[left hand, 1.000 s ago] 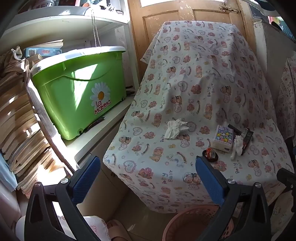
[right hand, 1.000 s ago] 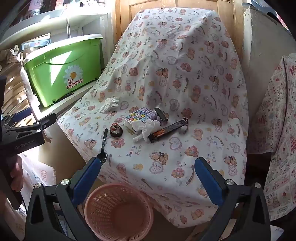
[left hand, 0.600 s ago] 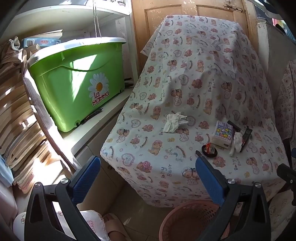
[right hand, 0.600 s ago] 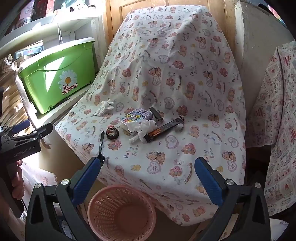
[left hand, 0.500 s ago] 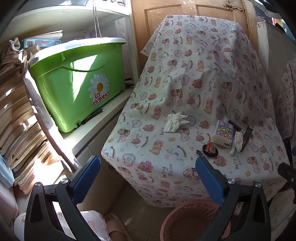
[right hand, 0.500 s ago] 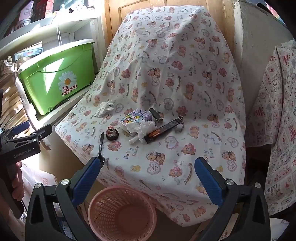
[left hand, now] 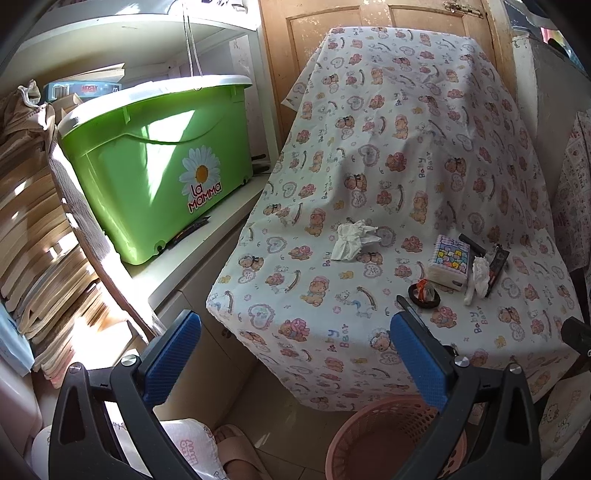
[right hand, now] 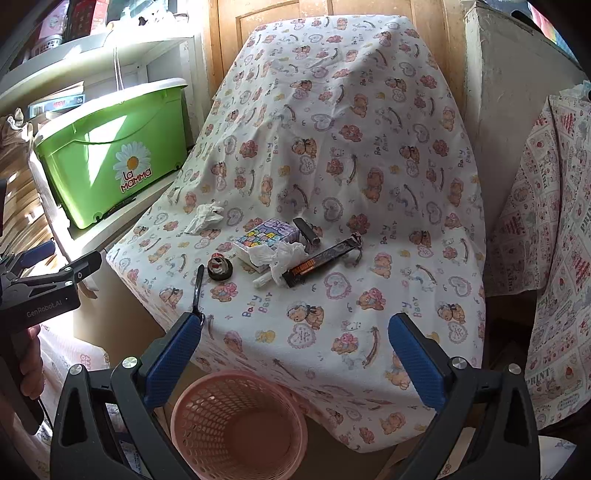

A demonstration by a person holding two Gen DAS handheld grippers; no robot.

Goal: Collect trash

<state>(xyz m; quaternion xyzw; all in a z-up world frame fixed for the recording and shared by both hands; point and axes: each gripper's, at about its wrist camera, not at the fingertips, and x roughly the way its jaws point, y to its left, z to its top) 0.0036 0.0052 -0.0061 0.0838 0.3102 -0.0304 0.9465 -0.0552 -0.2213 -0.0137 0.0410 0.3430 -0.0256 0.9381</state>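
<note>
Bear-print cloth (right hand: 369, 184) holds crumpled tissue (right hand: 282, 256), well ahead of open, empty right hand-held gripper (right hand: 293, 349).

The bear-printed cloth (right hand: 332, 177) draped over the seat looked soft, matt and lightly creased. On it, at about 10 o'clock from the centre, lay a crumpled white paper tissue (right hand: 205, 218). The pink basket (right hand: 240, 424) at 6 o'clock was perforated plastic, dull in finish. The green bin (left hand: 159, 162) at 9 o'clock was smooth, glossy plastic. The door (left hand: 369, 22) behind was worn, flaking wood. The gripper pads (right hand: 173, 362) were blue and finely textured.
</note>
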